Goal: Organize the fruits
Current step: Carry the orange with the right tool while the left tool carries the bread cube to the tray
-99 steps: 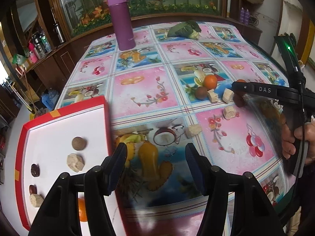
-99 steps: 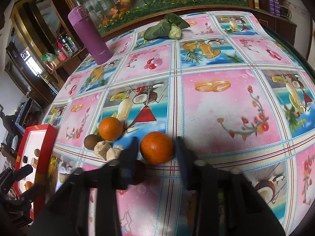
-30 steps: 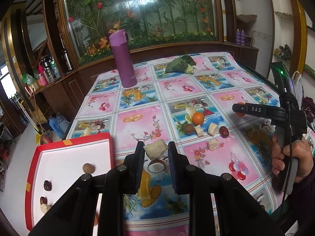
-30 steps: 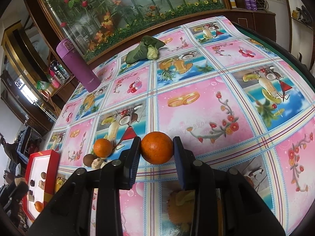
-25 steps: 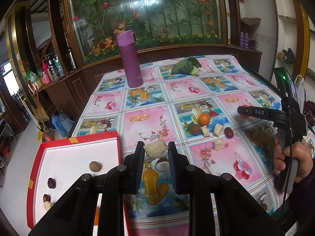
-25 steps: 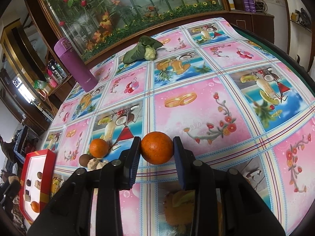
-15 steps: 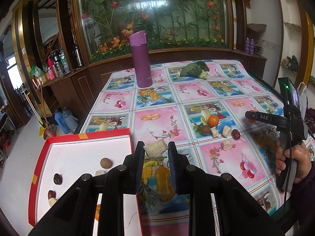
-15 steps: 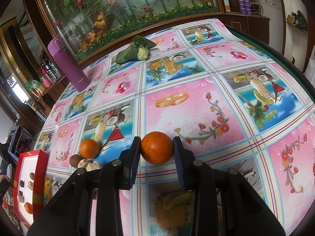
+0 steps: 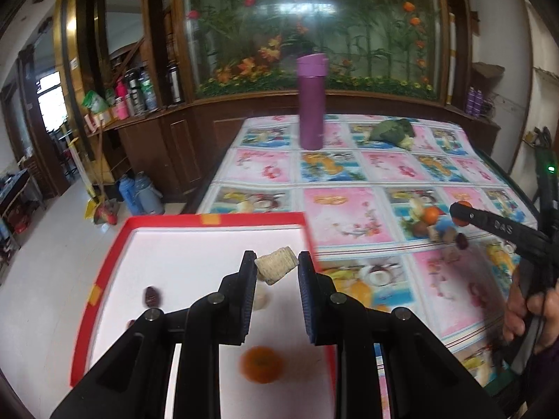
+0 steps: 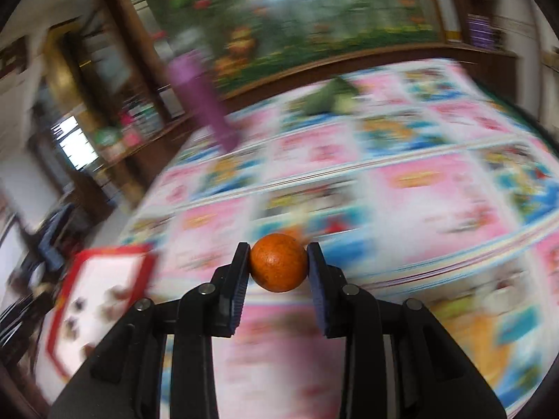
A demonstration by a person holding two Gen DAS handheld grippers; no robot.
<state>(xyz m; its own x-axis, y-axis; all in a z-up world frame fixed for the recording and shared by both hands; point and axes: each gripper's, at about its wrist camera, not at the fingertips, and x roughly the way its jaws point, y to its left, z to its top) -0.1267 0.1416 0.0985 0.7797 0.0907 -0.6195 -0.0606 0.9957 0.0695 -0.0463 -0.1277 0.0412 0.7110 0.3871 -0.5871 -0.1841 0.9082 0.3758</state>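
My left gripper (image 9: pixel 276 269) is shut on a pale beige ridged chunk (image 9: pixel 276 269) and hangs above the white tray with a red rim (image 9: pixel 213 219). In the tray lie an orange (image 9: pixel 261 364), a dark date-like fruit (image 9: pixel 152 296) and a pale piece (image 9: pixel 261 301). My right gripper (image 10: pixel 279 267) is shut on an orange (image 10: pixel 278 267), held above the patterned tablecloth (image 10: pixel 436 209); it also shows at the right in the left wrist view as the right gripper (image 9: pixel 464 213). More fruit, an orange (image 9: pixel 432 215) among it, lies on the cloth.
A purple flask (image 9: pixel 311 101) stands at the table's far side, with a green leafy vegetable (image 9: pixel 393 132) to its right. A person's hand (image 9: pixel 531 310) holds the right gripper's handle. The right wrist view is motion-blurred; the red-rimmed tray (image 10: pixel 108 255) sits at its lower left.
My left gripper has swung left with the beige chunk, from over the cloth to over the tray. My right gripper, still holding the orange, is moving fast toward the tray side.
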